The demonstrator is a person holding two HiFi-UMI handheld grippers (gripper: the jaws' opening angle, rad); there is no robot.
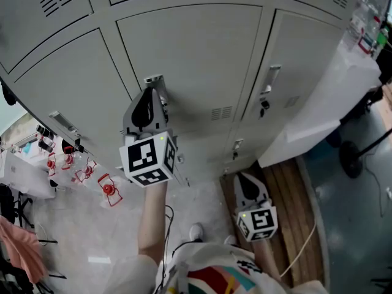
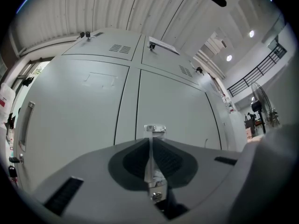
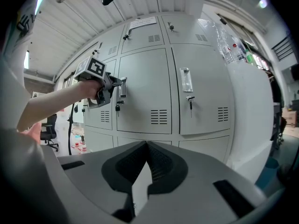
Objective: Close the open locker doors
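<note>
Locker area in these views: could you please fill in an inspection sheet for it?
Surface: speckled grey floor; wooden boards at the lockers' right end.
Job's things: grey locker bank, every door in view looks flush; middle door's handle gripped; neighbouring handle free.
Clutter: red-and-white objects on the floor at left.
Grippers: left gripper shut on the handle; right gripper shut, empty, held low, clear of the lockers.
Cables: pale cable across the boards; thin black cable by the left forearm.
Surroundings: white unit beside the lockers; standing fan's base.
</note>
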